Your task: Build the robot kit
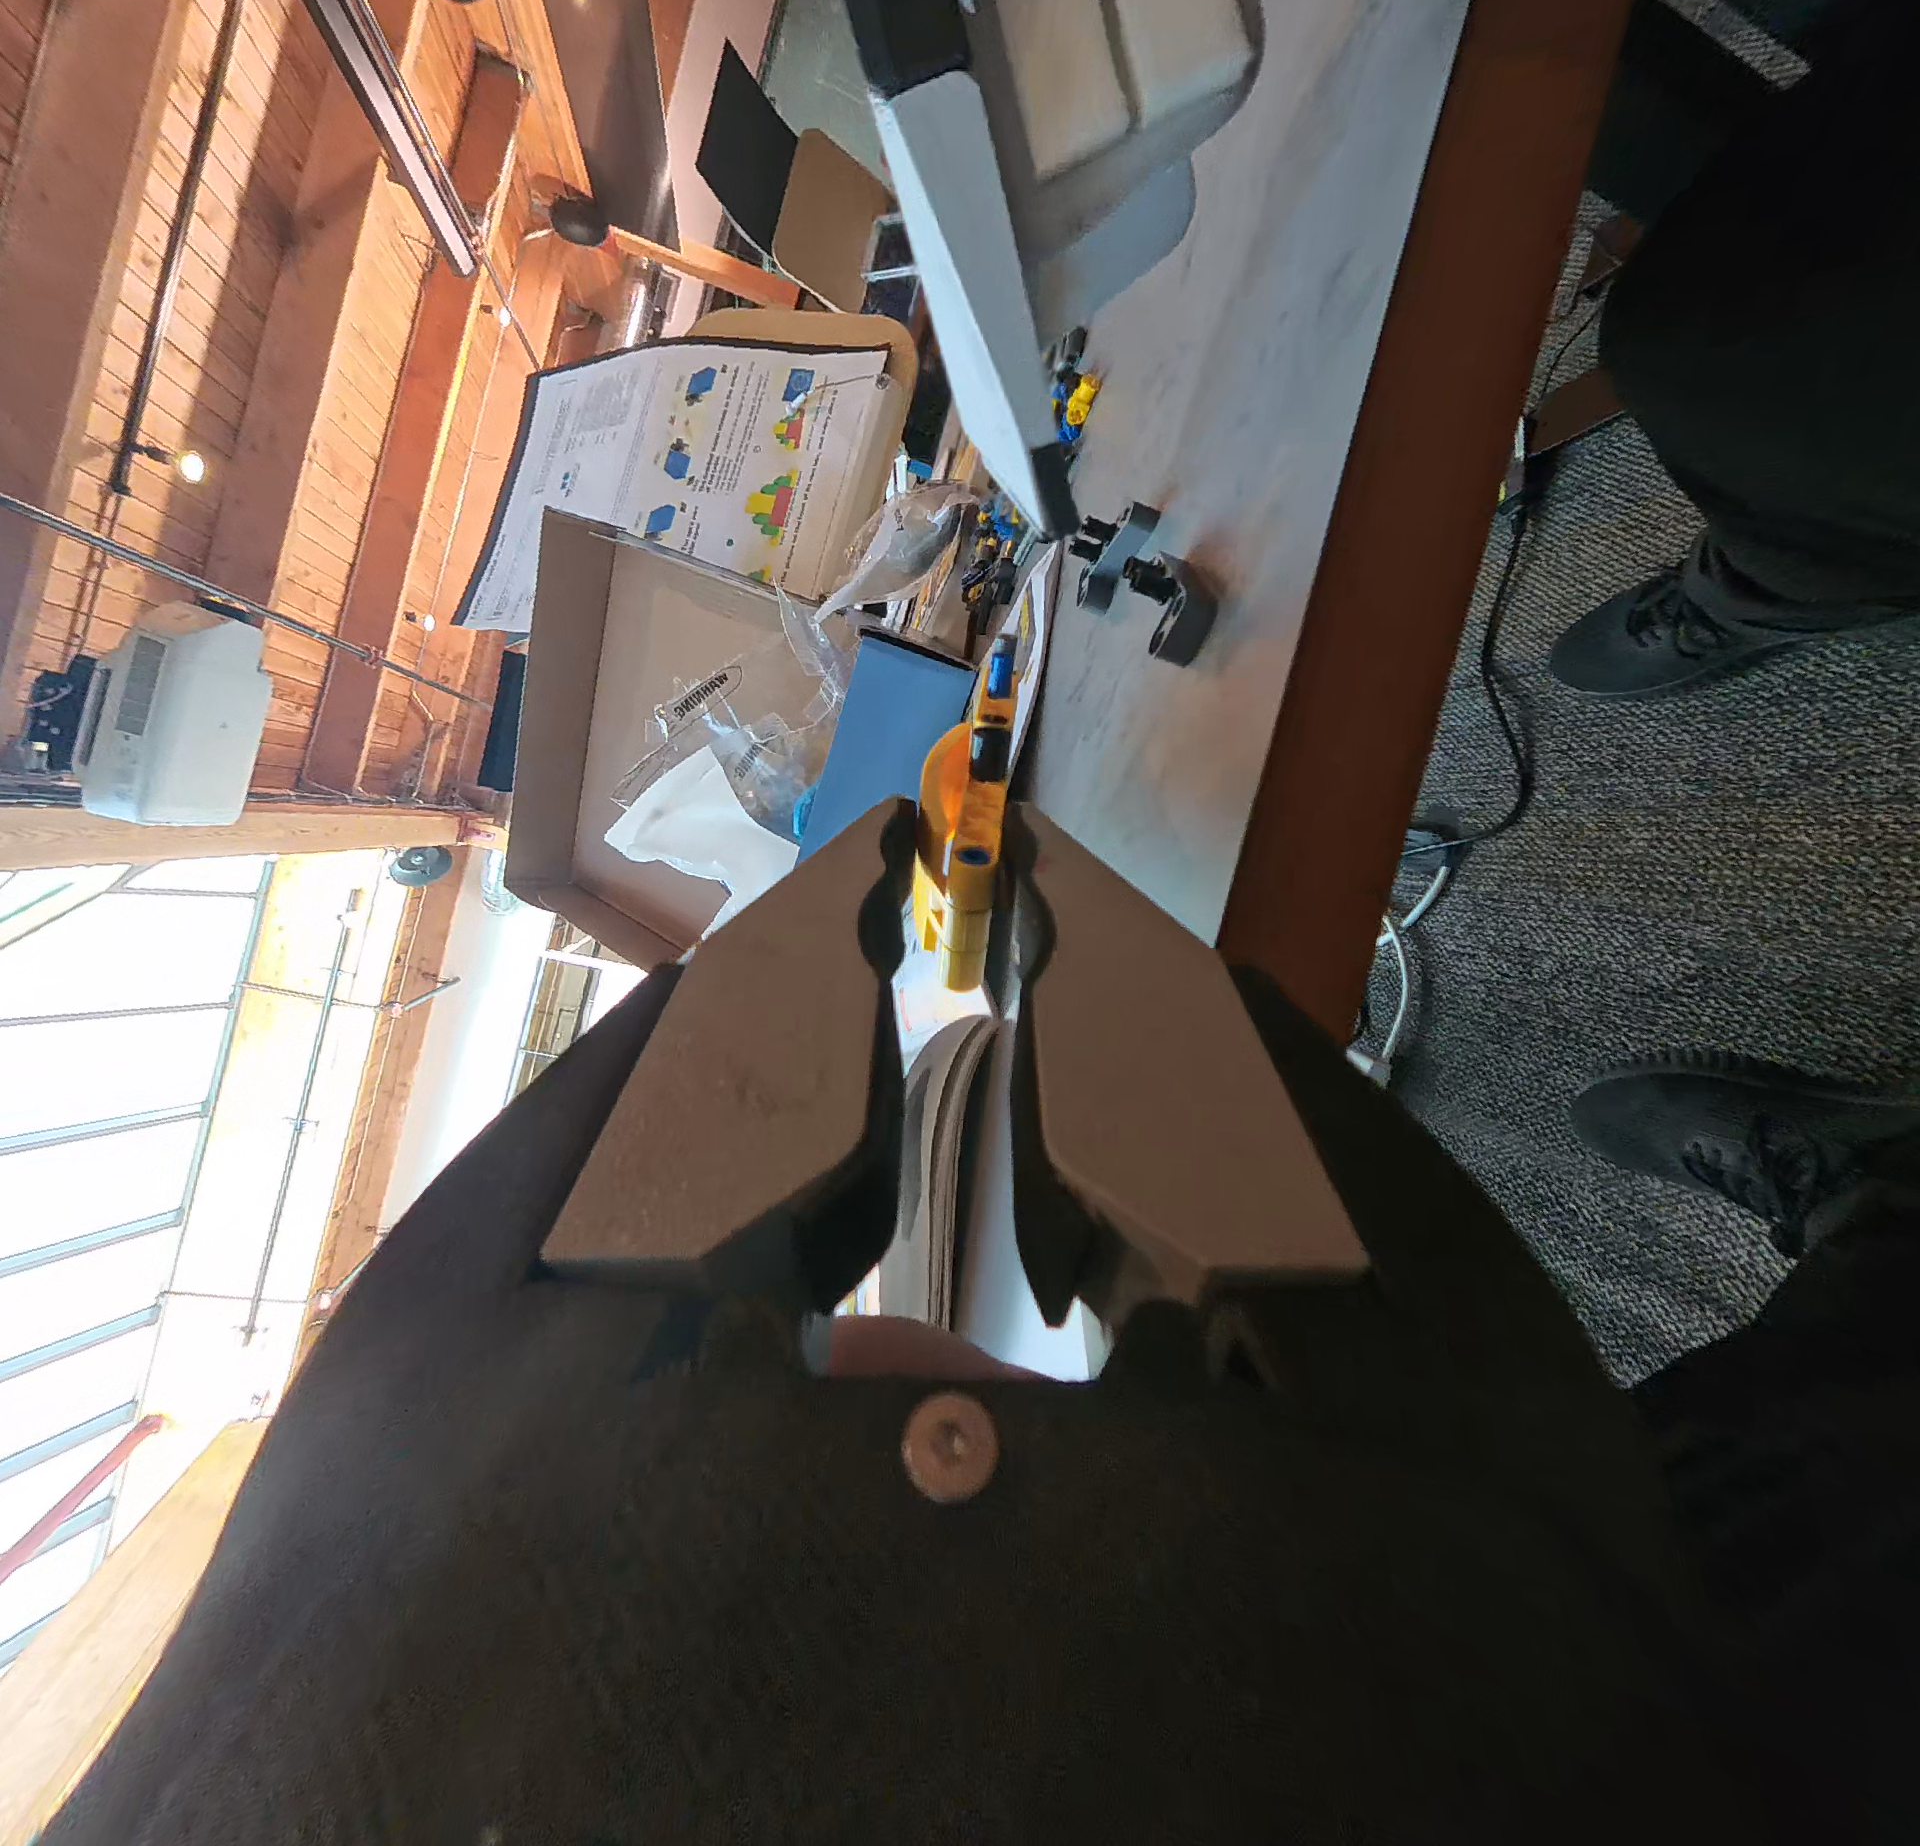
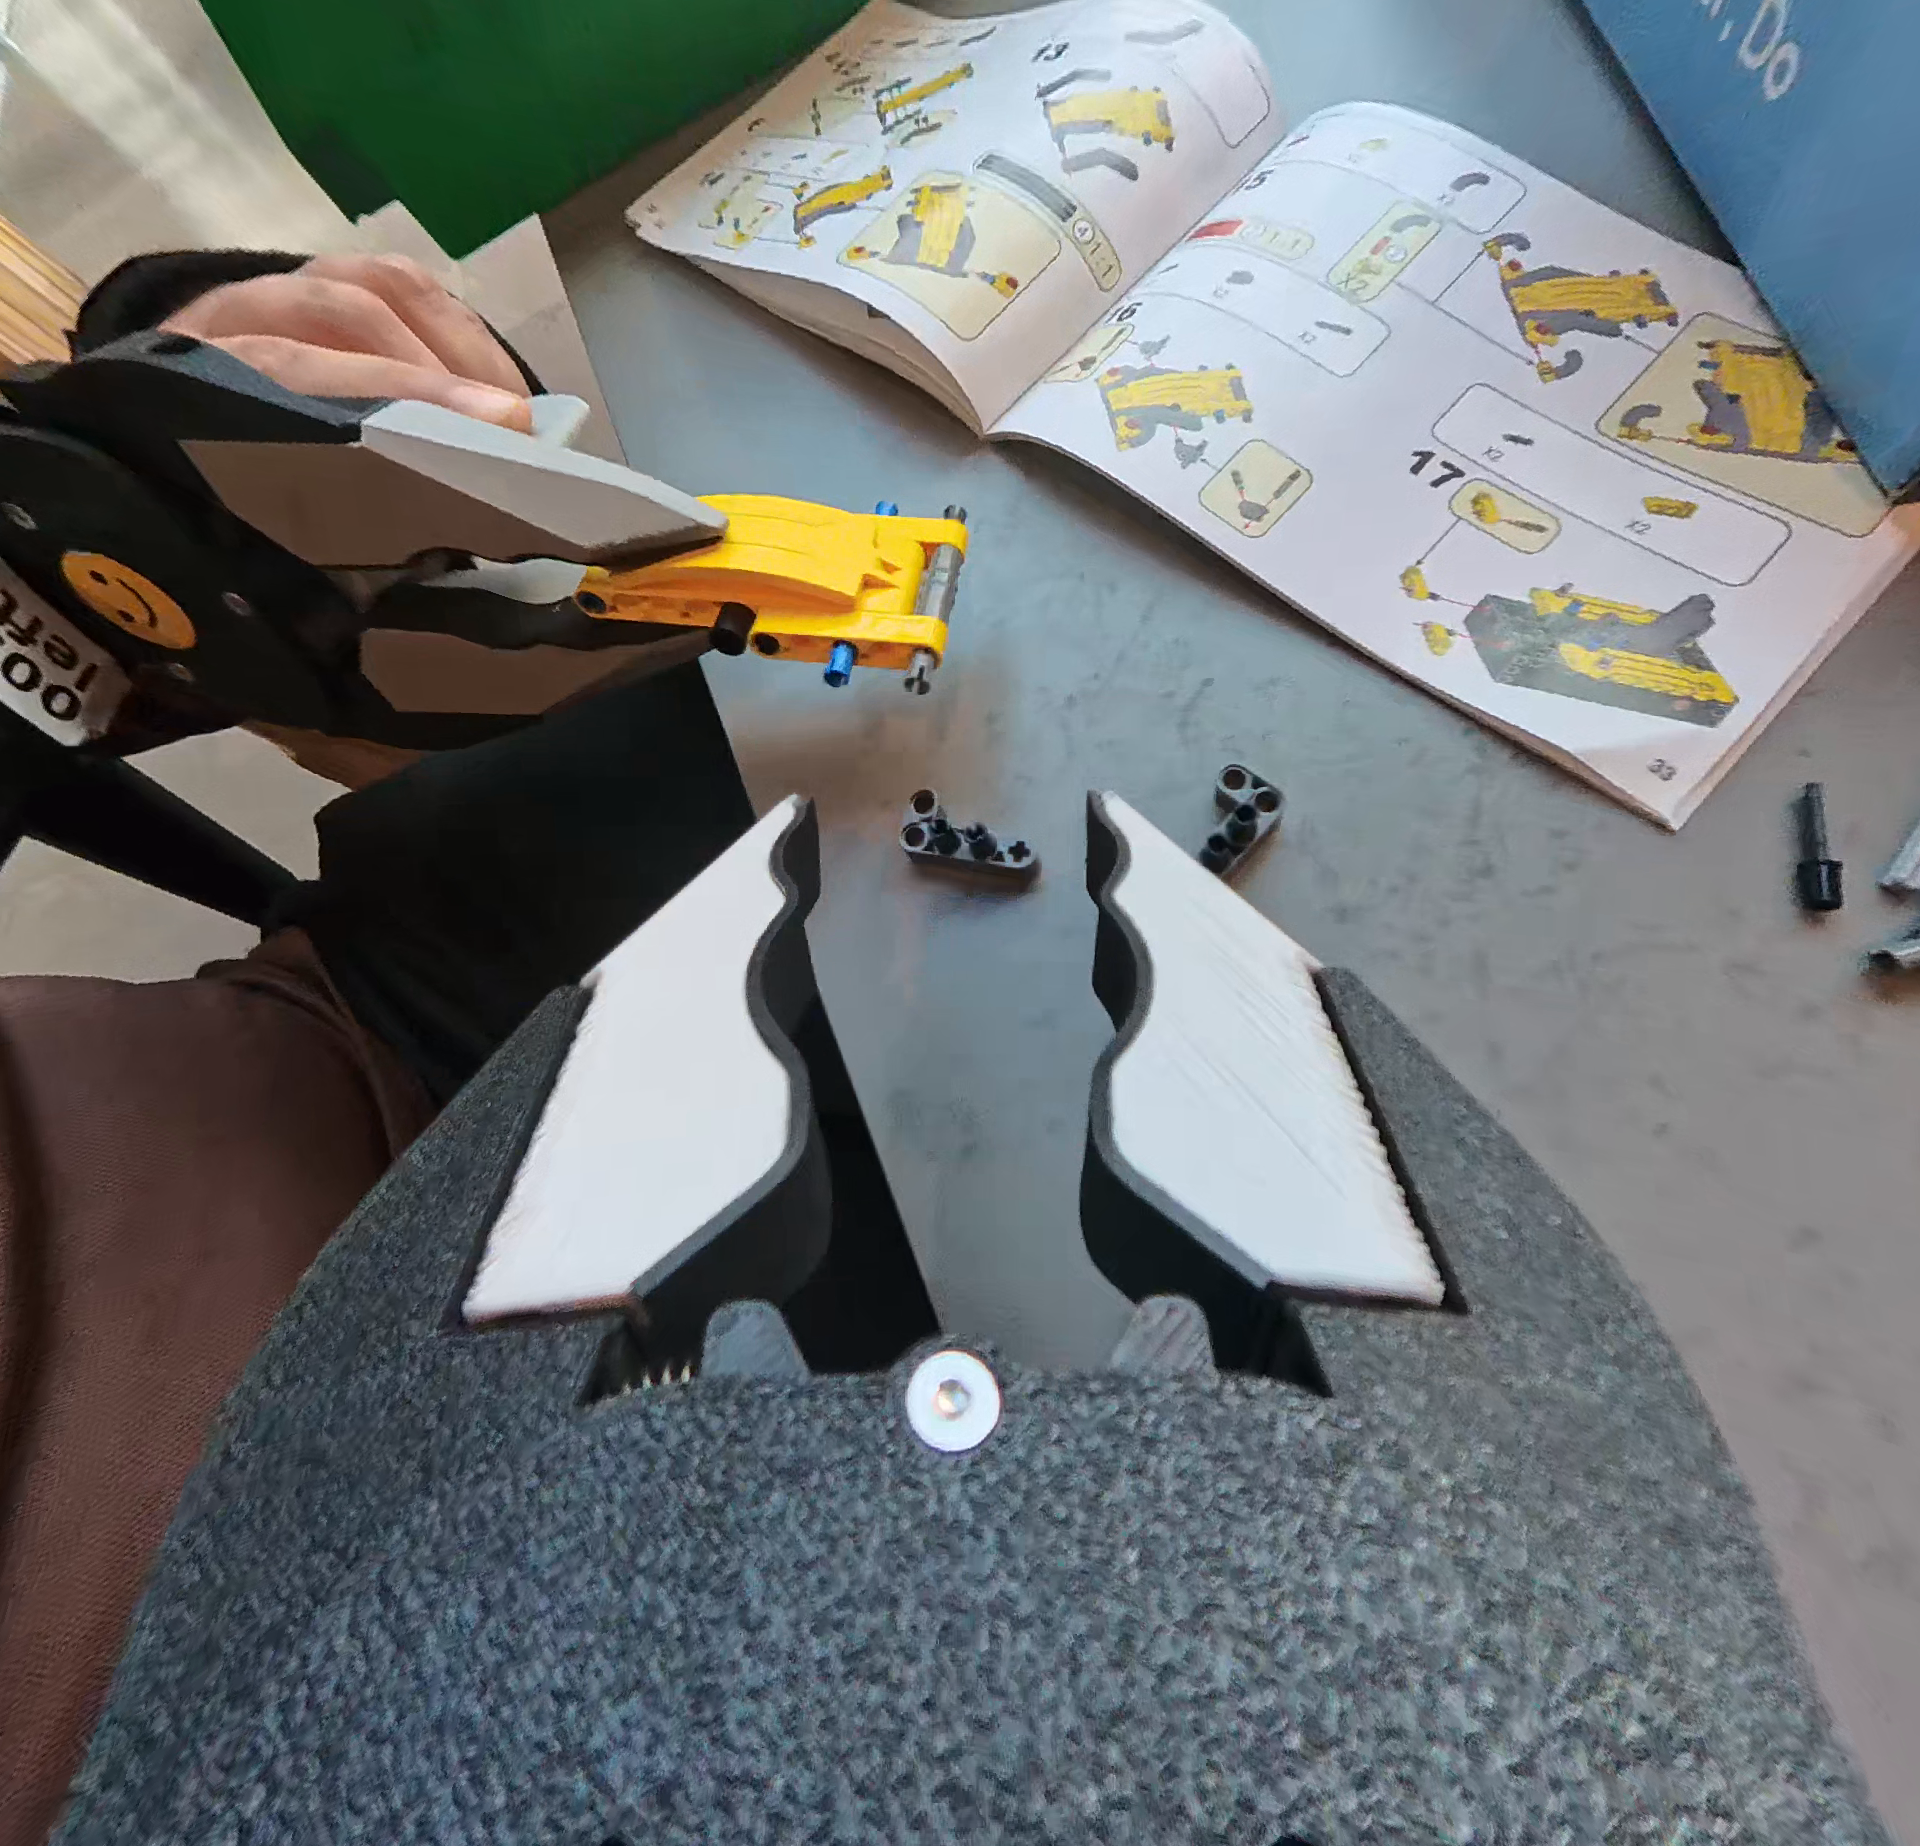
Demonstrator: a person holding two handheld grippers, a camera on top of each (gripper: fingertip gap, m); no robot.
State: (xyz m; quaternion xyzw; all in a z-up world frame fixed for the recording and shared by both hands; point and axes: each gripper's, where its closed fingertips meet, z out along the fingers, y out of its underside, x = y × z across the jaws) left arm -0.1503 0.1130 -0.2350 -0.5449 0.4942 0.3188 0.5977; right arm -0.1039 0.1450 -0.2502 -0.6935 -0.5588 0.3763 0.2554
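The left gripper clamps a yellow brick assembly above the table, its long axis pointing rightward away from the fingers. The right gripper hangs wide apart, empty, with two dark grey angled beams lying just past its fingertips, one between them. An open instruction booklet lies toward the far right corner.

Grey table: open instruction booklet, two small dark toy pieces just apart, black pin, blue box beside booklet.

Timber-ceilinged workshop loft — projector, pipes, cluttered table.
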